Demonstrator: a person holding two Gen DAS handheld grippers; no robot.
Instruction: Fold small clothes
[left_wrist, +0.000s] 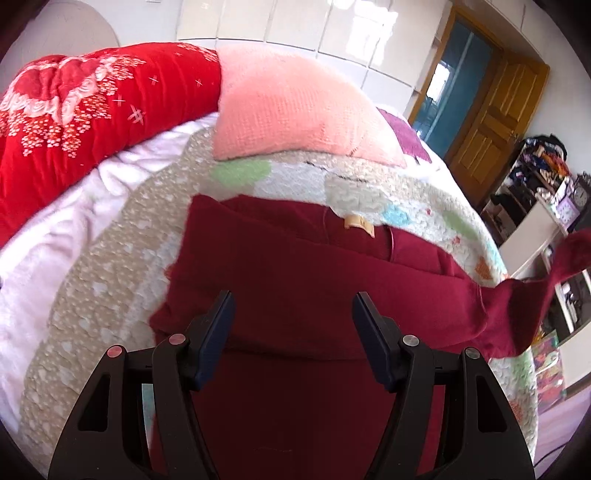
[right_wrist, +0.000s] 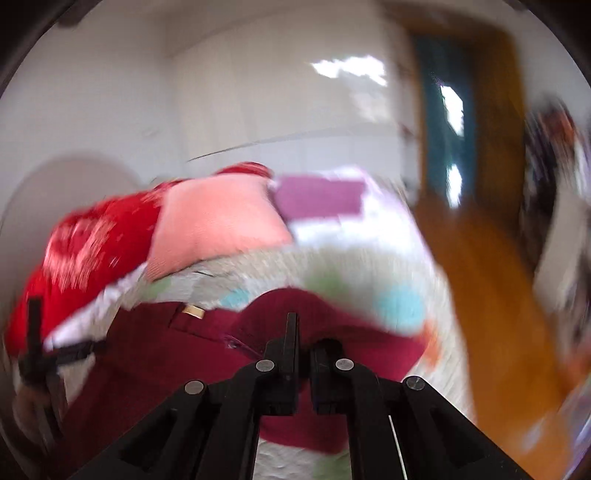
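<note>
A dark red garment (left_wrist: 295, 266) with a small tan neck label (left_wrist: 358, 224) lies on a patterned quilt (left_wrist: 110, 280). My left gripper (left_wrist: 293, 314) is open above the middle of the garment, with nothing between its fingers. One sleeve (left_wrist: 517, 299) is lifted off to the right, its end in the air. In the blurred right wrist view my right gripper (right_wrist: 304, 328) is shut on the sleeve of the dark red garment (right_wrist: 295, 314), holding it above the body of the garment (right_wrist: 155, 350).
A pink knitted pillow (left_wrist: 291, 110) and a red flowered blanket (left_wrist: 85, 122) lie at the far side of the bed. A purple cloth (left_wrist: 406, 136) lies behind the pillow. A wooden door (left_wrist: 498, 122) and cluttered shelves (left_wrist: 546, 206) stand to the right.
</note>
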